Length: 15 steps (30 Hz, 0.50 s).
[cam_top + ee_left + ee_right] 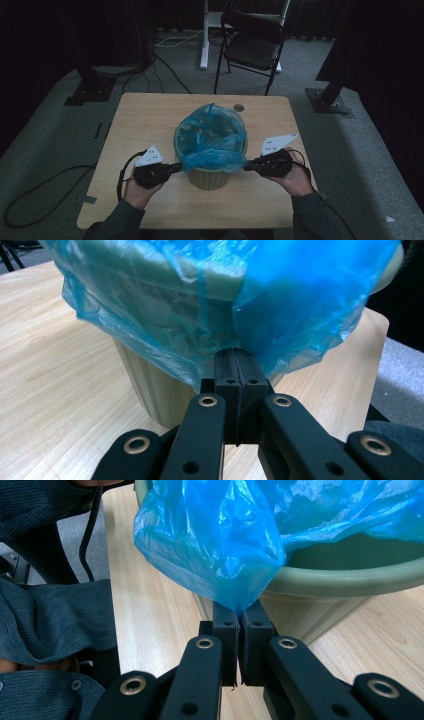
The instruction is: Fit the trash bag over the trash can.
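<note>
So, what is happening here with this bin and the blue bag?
A person at a wooden table is fitting a blue plastic bag into a pale green bin. The left gripper and the right gripper are each shut on the bag's edge, on opposite sides of the bin. The bag's edge already hangs over the near rim, and the rest of it sits crumpled inside.

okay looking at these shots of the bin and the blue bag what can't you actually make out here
- Inside of the pale green ribbed plastic bin: high view, hidden by the crumpled blue plastic bag.
- Left gripper pads: left gripper view, the bag's hem drapes over the shut tips, so the depth of the pinch is unclear.
- Right gripper tips: right gripper view, likewise covered by film.
- Small dark round thing on the wooden table: high view, too small.
</note>
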Available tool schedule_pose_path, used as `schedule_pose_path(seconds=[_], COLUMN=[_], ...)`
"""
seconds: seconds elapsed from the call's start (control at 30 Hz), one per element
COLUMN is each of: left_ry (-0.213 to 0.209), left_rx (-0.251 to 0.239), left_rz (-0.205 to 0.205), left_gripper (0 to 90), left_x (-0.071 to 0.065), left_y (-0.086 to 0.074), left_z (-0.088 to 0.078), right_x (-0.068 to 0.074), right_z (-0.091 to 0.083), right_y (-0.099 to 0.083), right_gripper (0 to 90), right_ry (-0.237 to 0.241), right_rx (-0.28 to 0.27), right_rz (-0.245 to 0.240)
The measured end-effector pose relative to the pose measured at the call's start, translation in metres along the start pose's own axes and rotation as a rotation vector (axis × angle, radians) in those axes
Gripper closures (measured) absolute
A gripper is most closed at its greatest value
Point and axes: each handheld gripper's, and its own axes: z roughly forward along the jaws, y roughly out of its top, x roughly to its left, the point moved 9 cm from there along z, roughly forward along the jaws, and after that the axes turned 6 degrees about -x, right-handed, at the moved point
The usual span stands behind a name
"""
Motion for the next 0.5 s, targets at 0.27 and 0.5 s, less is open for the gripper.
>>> schedule_pose_path(seconds=[0.27, 0.5], left_ry=[-0.015, -0.031], left_rx=[-0.011, -0.013], left_rz=[0.020, 0.030], left_gripper=[89.9, 89.9], left_x=[-0.009, -0.016], left_y=[0.004, 0.005], left_z=[-0.001, 0.000], right_x=[-0.007, -0.014], right_z=[0.002, 0.003], right_y=[-0.009, -0.018], right_gripper=[88.2, 88.5], right_ry=[-0.014, -0.029], right_rx=[0.029, 0.032], right_rz=[0.015, 0.047])
